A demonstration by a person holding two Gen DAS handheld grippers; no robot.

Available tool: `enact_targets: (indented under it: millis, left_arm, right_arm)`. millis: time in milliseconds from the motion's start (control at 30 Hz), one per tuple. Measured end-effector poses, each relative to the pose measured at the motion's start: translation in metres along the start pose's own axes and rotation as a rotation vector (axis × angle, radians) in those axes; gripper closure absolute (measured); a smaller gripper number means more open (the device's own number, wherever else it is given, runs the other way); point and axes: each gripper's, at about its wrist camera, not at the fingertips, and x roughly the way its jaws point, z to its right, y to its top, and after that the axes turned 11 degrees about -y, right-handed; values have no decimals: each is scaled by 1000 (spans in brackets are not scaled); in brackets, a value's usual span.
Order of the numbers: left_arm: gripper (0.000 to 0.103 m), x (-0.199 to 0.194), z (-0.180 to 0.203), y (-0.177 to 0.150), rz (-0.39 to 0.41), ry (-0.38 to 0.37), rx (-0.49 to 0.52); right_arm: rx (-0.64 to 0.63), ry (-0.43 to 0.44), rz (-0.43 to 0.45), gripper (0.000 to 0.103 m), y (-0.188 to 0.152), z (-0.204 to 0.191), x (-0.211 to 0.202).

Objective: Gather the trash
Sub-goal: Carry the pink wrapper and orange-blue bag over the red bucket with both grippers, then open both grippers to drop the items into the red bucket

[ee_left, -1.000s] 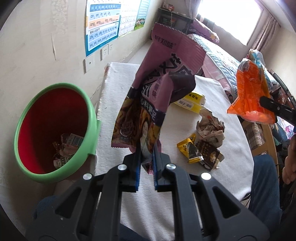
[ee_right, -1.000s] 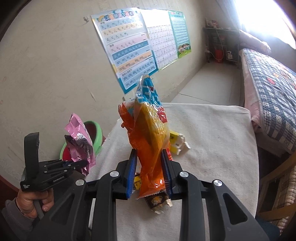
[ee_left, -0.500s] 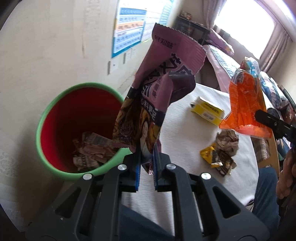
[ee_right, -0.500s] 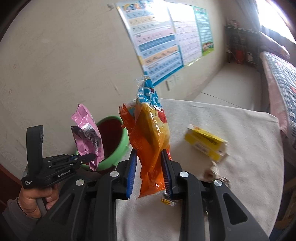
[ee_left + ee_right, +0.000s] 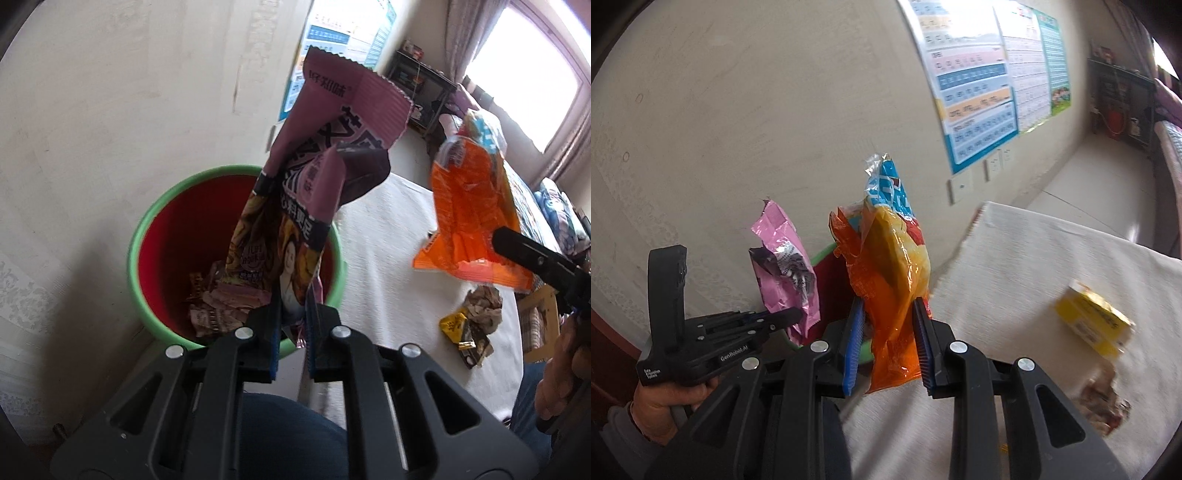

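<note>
Cloth-covered table [image 5: 388, 258], bin [image 5: 147, 236] half hidden behind pink wrapper [image 5: 314, 177]

A pink and purple snack wrapper [image 5: 317, 206], opened and crumpled at its top, stands upright, pinched at its lower end, directly over a bin [image 5: 155, 221] with a green rim and red inside. Crumpled wrappers [image 5: 218, 302] lie at the bin's bottom. An orange snack bag [image 5: 890, 280] with a blue top is held upright beside it. On the counter [image 5: 384, 258] lie a yellow box [image 5: 1093, 321], a crumpled brown paper [image 5: 484, 304] and a small yellow-and-dark wrapper [image 5: 463, 330].
</note>
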Motion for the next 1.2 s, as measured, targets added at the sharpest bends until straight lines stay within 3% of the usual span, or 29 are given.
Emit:
enact_targets:
  millis: [300, 900, 933, 1000, 1067, 1100, 1200]
  left_arm:
    - [93, -6, -30, 5, 20, 16, -43]
    - [93, 0, -69, 3, 20, 7, -108]
    - [91, -1, -71, 3, 22, 8, -111]
    - [76, -2, -76, 4, 29, 7, -127]
    - [59, -4, -79, 3, 41, 3, -144]
    - [56, -5, -81, 2, 47, 0, -152]
    - [43, -8, -83, -2, 57, 5, -163]
  right_arm:
    - [-29, 46, -22, 77, 13, -38, 36]
    - [-72, 53, -83, 75, 22, -74, 88]
    - [-72, 51, -82, 74, 23, -76, 88]
    - [-75, 50, -86, 74, 24, -77, 91]
    - [-73, 44, -84, 59, 23, -77, 91]
    - [-68, 40, -80, 50, 23, -76, 91]
    - [-57, 32, -80, 40, 21, -72, 88]
